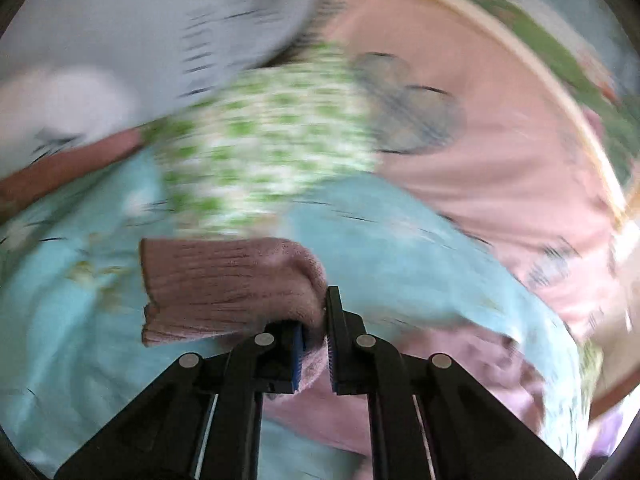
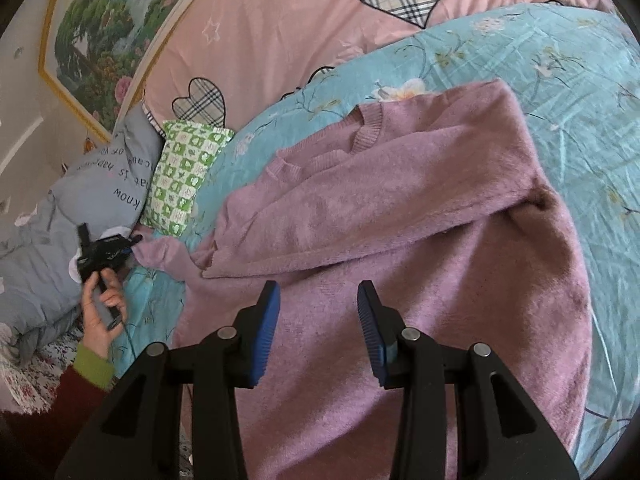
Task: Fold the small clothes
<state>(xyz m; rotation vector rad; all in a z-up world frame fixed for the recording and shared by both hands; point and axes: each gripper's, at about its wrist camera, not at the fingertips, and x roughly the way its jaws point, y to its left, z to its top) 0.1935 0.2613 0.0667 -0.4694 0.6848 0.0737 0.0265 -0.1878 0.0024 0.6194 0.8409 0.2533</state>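
- Left hand-held gripper pinches the sweater cuff, likely to fold the sleeve inward.
- Right hand-held gripper, jaws half-open and empty, hovers at lower centre over the sweater.

Both claws are built from matte black angular linkage arms, with round silver pins seen at the joints and ribbed blue pads lining the fingers: right claw, left claw. The left hand is seen coming out of a dark maroon sleeve finished with a ribbed green cuff.
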